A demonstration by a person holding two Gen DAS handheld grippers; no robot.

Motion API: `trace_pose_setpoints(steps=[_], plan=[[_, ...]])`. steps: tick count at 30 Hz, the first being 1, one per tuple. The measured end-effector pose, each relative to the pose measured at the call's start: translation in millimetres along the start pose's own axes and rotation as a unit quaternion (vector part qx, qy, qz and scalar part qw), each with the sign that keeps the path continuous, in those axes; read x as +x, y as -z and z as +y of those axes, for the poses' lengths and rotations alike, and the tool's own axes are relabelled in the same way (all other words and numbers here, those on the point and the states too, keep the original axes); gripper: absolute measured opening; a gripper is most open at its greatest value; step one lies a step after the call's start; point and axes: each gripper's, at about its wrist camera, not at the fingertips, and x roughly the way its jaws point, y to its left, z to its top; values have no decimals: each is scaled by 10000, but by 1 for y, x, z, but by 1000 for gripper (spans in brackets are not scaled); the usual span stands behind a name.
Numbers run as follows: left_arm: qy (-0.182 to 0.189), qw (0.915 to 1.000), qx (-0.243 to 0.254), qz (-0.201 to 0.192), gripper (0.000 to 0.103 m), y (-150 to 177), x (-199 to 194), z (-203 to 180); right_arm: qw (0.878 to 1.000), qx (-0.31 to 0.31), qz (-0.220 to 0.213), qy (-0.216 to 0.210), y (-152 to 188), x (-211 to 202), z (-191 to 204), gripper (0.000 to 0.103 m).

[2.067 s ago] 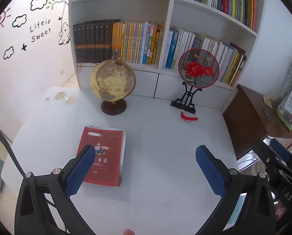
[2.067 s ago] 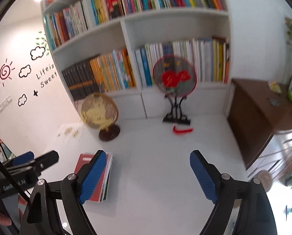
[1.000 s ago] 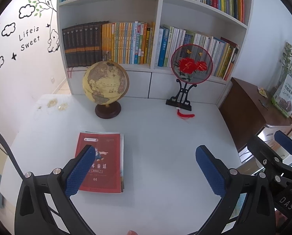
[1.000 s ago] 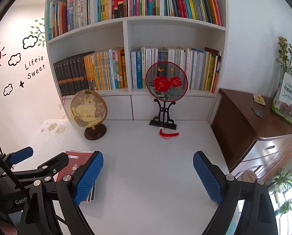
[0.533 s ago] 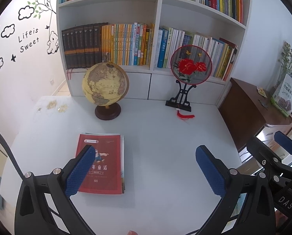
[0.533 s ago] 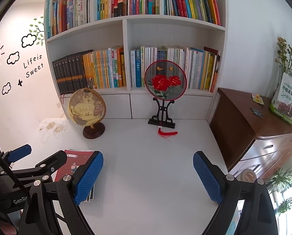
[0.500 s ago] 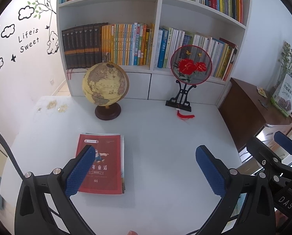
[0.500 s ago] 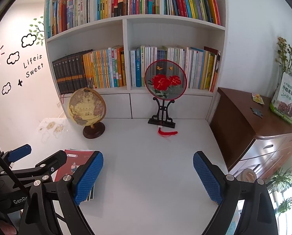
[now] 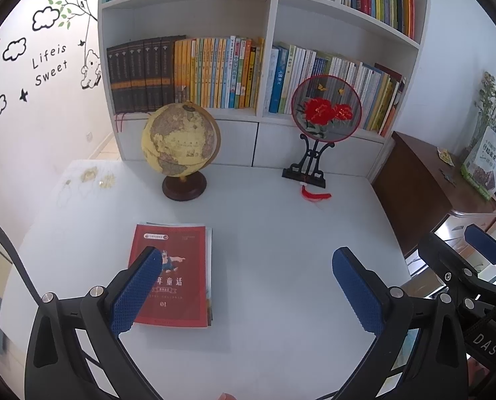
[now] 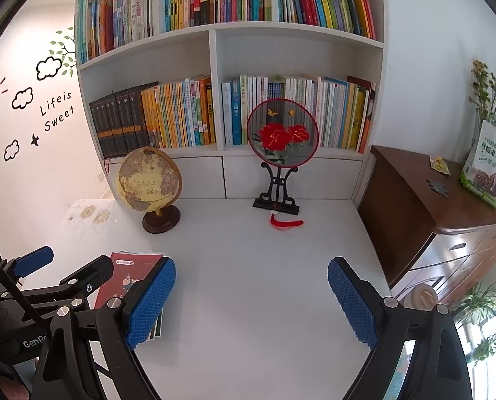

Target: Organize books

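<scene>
Both tongs, left gripper (image 9: 248,286) and right gripper (image 10: 251,296), are hanging wide open, holding nothing, above the flat red paper book (image 9: 178,276) lying on the white table (image 9: 281,220).

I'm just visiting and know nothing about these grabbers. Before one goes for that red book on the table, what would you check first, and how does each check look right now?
1. Left gripper open: ok, jaws spread wide, nothing held.
2. Right gripper open: ok, also holding nothing.
3. Red book reachable: ok, lying flat on the white table, cover up.
4. Space around the book: ok, the globe and the fan stand stand farther back.
5. Other books under it: more page edges show beneath, number cannot tell.
6. Free slot on the shelf: cannot tell, rows look tightly packed.
</scene>
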Motion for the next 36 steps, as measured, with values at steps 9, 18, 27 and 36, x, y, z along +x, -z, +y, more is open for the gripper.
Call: trace_pose_setpoints(steps=[9, 18, 27, 36], plan=[[27, 10000, -77, 17, 102, 3, -1, 0, 10000, 11, 23, -64, -1, 2, -1, 92], [-64, 10000, -6, -67, 102, 4, -3, -1, 9999, 40, 52, -89, 1, 2, -1, 92], [-205, 9994, 133, -236, 102, 4, -7, -2, 10000, -14, 57, -33, 2, 0, 2, 92], [-226, 9994, 137, -228, 102, 3, -5, -1, 9999, -75, 66, 16, 2, 2, 2, 92]])
